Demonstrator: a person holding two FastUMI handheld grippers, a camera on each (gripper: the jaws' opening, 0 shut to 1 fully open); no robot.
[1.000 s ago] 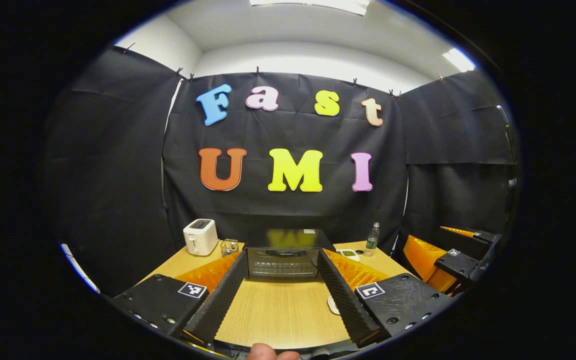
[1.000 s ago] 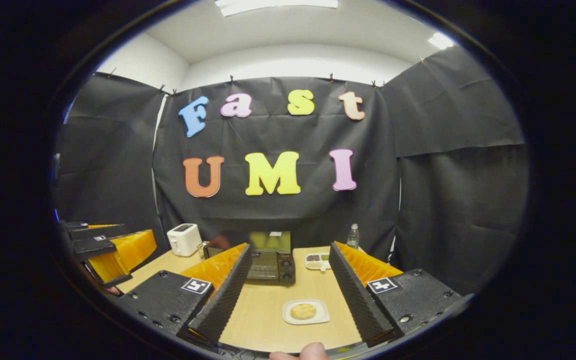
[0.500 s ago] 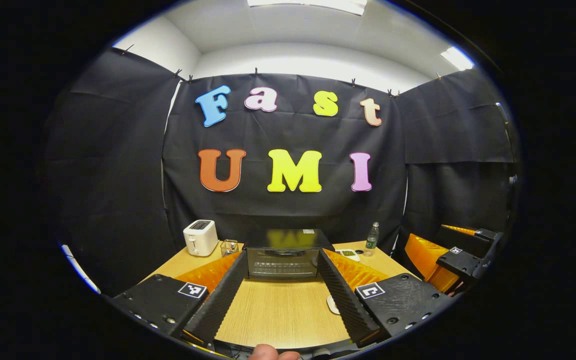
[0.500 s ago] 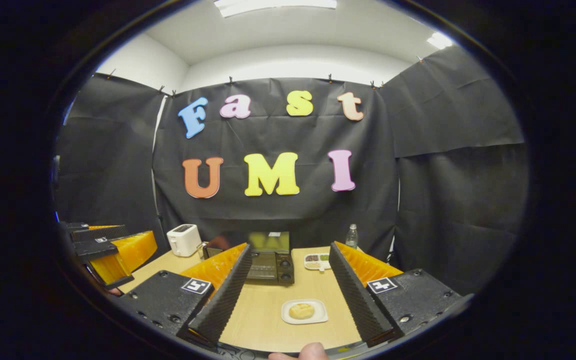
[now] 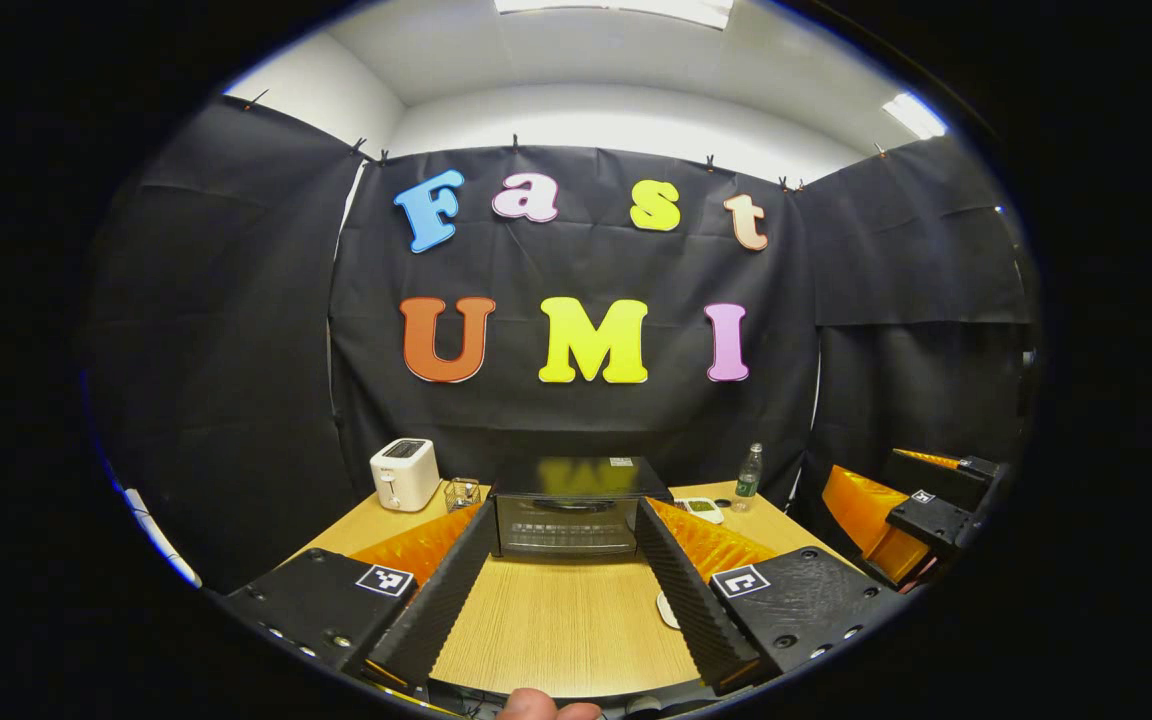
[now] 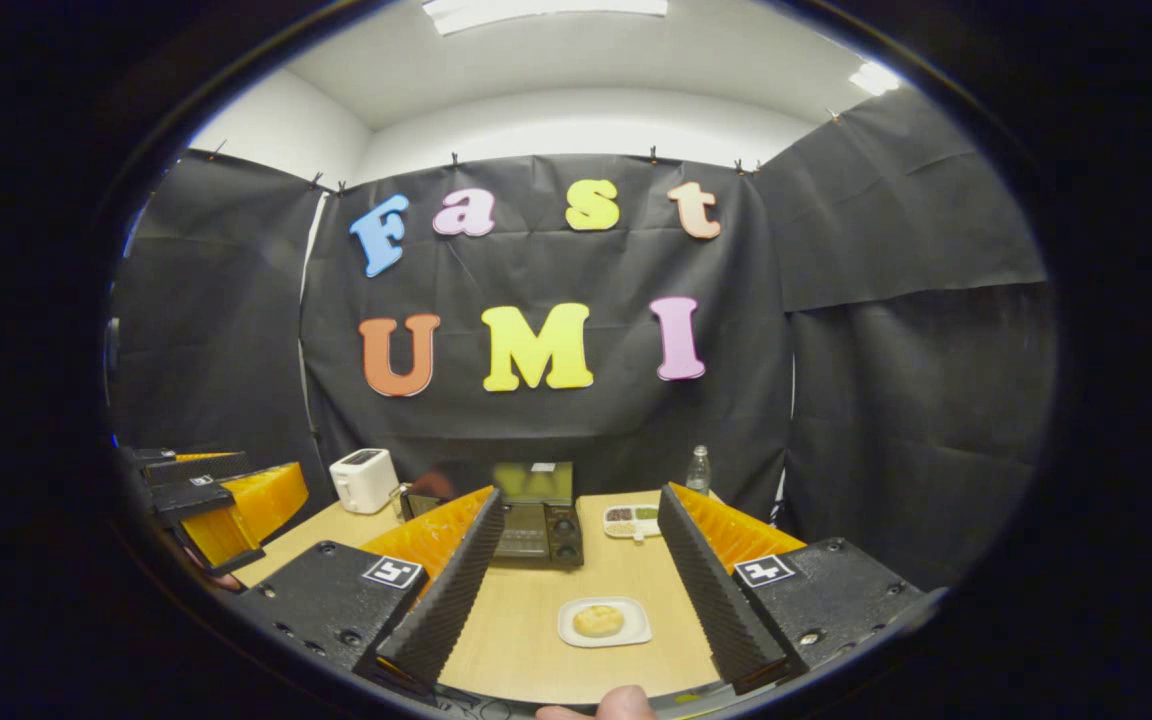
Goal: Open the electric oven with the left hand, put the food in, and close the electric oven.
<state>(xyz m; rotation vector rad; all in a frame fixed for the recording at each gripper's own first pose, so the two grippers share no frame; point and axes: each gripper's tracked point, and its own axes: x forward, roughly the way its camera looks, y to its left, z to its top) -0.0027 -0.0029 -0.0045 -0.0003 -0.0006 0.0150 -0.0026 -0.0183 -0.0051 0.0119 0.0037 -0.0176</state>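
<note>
Left gripper [image 5: 564, 590]: fingers spread wide apart, nothing between them, held above the near part of the wooden table [image 5: 566, 630]. In the left gripper view the electric oven [image 5: 566, 505] stands straight ahead at the far side of the table, framed between the two fingers, well apart from their tips; its glass door with a handle along the top edge is closed. Right gripper [image 6: 576, 580]: likewise wide open and empty, held above the table's near edge. In the right gripper view a small white plate [image 6: 604, 622] lies on the table between the fingers, touching neither, and carries the food, a round golden bun [image 6: 597, 620]. The plate sits in front of the oven's control end, where two knobs are visible, with bare table between plate and oven. A white toaster [image 5: 405, 473] stands at the far left of the table, with a small wire basket [image 5: 461, 492] between it and the oven. A clear bottle [image 5: 748, 470] stands at the far right, and a divided white tray [image 6: 632, 520] of small items lies just right of the oven. A fingertip [image 6: 626, 703] of the person shows at the bottom edge of the right gripper view.
</note>
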